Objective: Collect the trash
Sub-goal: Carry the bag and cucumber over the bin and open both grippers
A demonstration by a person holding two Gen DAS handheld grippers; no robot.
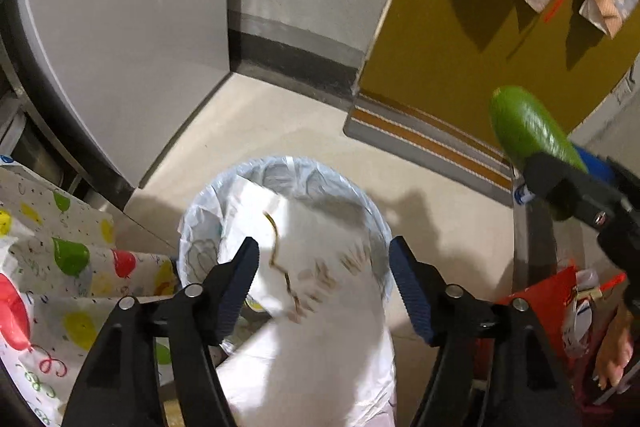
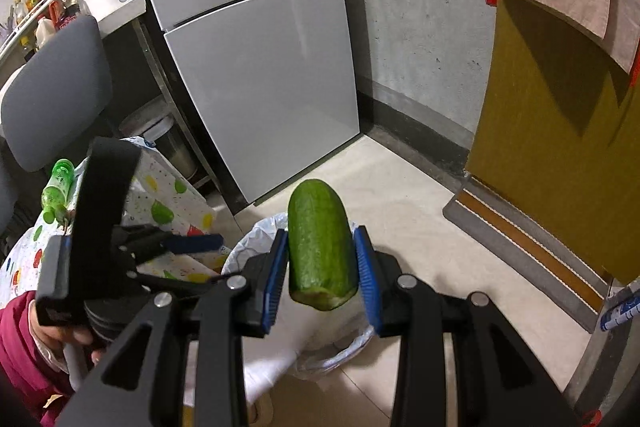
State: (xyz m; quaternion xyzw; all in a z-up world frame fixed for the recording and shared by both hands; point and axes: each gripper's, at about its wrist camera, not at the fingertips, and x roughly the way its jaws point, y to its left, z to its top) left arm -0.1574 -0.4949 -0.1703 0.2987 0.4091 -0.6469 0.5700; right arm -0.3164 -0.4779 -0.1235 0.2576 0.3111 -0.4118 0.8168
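Right gripper (image 2: 321,269) clamped on cucumber (image 2: 320,247) (green, bitten end), left gripper (image 1: 324,281) agape w/ nothing gripped

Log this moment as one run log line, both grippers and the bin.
left gripper: open, white paper dropping | right gripper: shut on cucumber piece | trash bin: below both

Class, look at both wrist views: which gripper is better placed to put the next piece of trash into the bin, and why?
Right. The right gripper grips the cucumber piece above the lined bin; the left gripper is open over it, holding nothing.
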